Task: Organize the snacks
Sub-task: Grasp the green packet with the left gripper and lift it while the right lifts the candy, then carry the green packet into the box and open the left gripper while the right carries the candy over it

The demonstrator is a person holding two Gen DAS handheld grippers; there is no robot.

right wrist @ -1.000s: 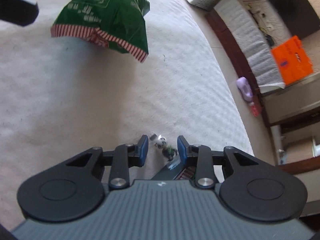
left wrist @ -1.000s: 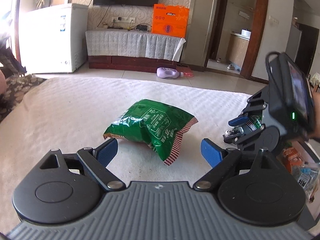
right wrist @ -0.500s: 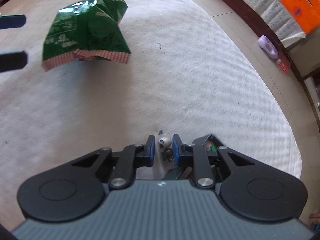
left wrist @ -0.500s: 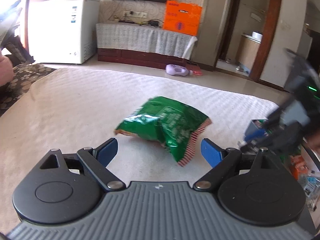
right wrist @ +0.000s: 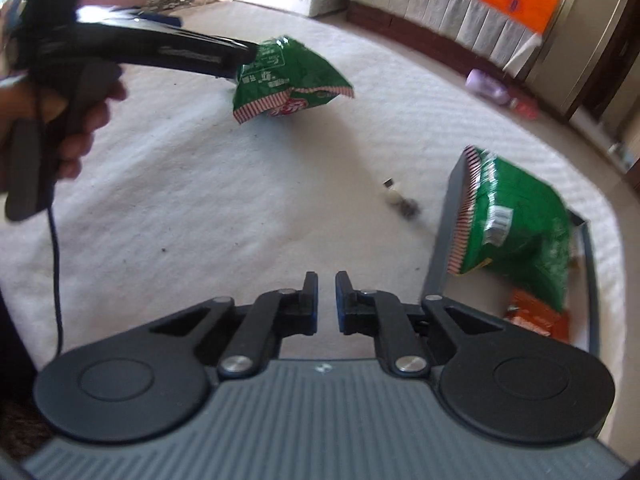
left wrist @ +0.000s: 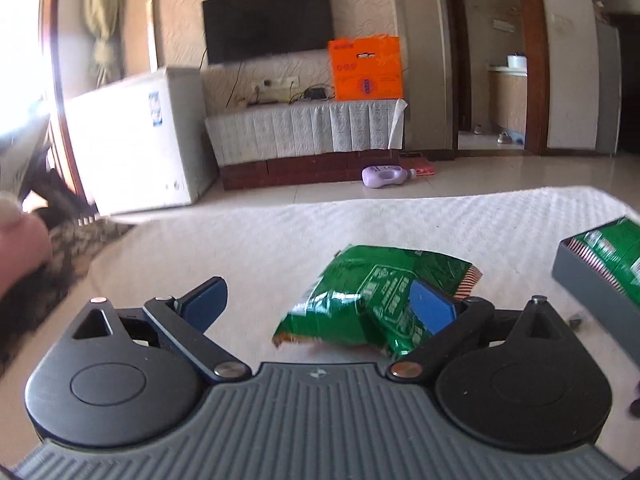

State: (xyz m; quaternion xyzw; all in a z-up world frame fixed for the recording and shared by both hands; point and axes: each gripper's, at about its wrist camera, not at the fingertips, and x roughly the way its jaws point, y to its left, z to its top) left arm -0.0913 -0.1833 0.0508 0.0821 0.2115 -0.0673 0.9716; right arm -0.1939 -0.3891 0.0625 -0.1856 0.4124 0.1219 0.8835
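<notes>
A green snack bag (left wrist: 372, 300) with a red-striped edge lies on the white cloth. My left gripper (left wrist: 320, 306) is open just above and in front of it, its right pad over the bag's right side. The bag also shows in the right wrist view (right wrist: 288, 76), with the left gripper (right wrist: 160, 50) over it. A second green bag (right wrist: 516, 220) sits tilted in a grey tray (right wrist: 444, 216) at the right, also seen in the left wrist view (left wrist: 612, 256). My right gripper (right wrist: 326, 300) is nearly closed and empty, left of the tray.
A small white and dark object (right wrist: 400, 200) lies on the cloth between the bag and the tray. Orange packets (right wrist: 536, 316) lie in the tray. A purple bottle (left wrist: 384, 176) lies on the floor beyond the cloth's far edge.
My left gripper has moved left and closer to the bag, which now lies under its right pad. My right gripper has pulled back from the small object and narrowed, and the tray has come into view.
</notes>
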